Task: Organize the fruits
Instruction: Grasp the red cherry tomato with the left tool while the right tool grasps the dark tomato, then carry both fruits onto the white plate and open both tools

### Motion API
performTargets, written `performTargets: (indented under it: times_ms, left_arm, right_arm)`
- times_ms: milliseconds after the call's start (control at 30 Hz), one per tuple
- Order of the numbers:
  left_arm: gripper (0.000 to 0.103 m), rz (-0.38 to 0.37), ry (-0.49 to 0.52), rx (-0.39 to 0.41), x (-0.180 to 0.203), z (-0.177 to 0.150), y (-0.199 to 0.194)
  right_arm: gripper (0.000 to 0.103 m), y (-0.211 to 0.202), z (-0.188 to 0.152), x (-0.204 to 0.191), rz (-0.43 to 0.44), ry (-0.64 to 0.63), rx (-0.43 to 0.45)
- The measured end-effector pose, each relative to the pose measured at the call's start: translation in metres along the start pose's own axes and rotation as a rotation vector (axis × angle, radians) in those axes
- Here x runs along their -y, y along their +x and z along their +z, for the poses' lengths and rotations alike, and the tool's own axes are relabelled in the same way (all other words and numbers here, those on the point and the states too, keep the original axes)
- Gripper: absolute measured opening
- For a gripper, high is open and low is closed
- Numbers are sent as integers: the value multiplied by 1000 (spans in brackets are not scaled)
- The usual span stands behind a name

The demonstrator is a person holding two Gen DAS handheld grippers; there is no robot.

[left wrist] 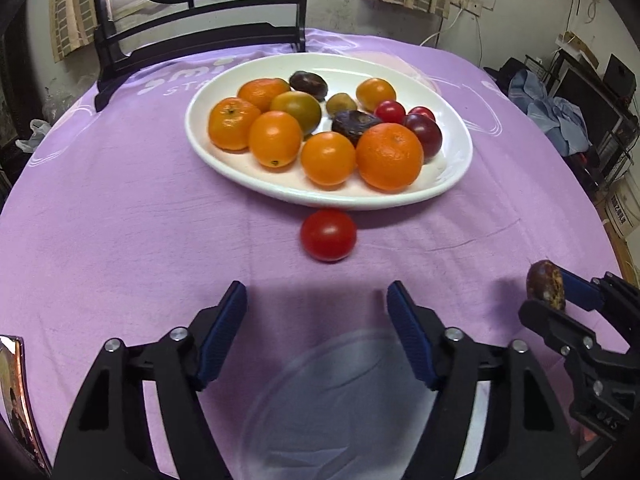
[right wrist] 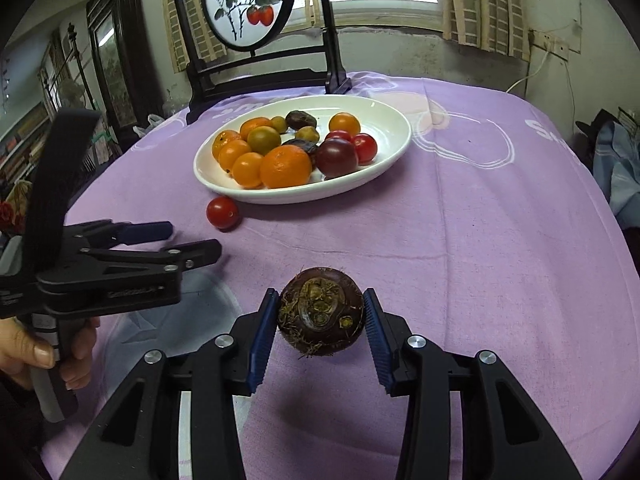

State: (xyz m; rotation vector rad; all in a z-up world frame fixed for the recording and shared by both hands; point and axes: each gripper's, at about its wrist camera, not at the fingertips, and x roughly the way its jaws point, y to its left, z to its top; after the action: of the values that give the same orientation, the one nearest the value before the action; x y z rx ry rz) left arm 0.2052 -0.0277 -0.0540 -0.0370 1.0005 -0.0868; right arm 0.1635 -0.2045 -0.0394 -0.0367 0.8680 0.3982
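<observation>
**Fruit table: two hand-held grippers, one loaded**

Obscured or cut off: A translucent round shape on the cloth below the left gripper (left wrist: 316,300) is too faint to identify. The framed panel (right wrist: 249,4) behind the plate is cropped at its top in both views. The room edges, right and left, are cluttered and indistinct. On the plate, a second dark fruit sits half hidden behind the oranges.

Right gripper (right wrist: 320,312): blue-padded fingers pressed against both sides of a dark brown, rough-skinned round fruit (right wrist: 321,311), held above the purple tablecloth (right wrist: 460,248) with its shadow below. In the left wrist view the same fruit (left wrist: 545,285) appears at the right edge, partly masked by the gripper's frame.

Left gripper: fingers spread wide, nothing between them, hovering over the cloth. The person's hand (right wrist: 36,350) grips its handle at the left border.

White oval plate (left wrist: 452,184): holds several oranges, one greenish fruit, small red tomatoes, a dark purple one and dark brown pieces.

Loose item: one red cherry tomato (left wrist: 328,240) on the cloth, just beside the plate's near rim, ahead of the left gripper.
</observation>
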Motion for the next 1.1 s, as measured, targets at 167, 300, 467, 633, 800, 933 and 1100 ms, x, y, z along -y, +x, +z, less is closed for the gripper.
performTargets:
  times_ms: [167,300,467,633,800,933,1100]
  left_arm:
    - [60,-1,10,-19,12,16,15]
    - [47,42,30,-5,17,23,23]
    - [31,27,13,-10,10,26,21]
    - [31,0,24,4,6,10,-3]
    - [31,-20,46,52,1,-2,-41]
    - [31,-27,69,103,-1,0,-69]
    - [31,-20,88,155,-1,25,-85]
  right_arm:
    - [44,-12,2,4,52,13,38]
    - [43,-14,2,8,80,30,39]
    - [44,-12,2,7,80,20,33]
    - [43,-14,1,4,72,12,44]
    - [43,-14,1,0,63,9,55]
    - [43,-25,9,-4,70,14,90]
    - [43,-32,38,-13,54,-32,127]
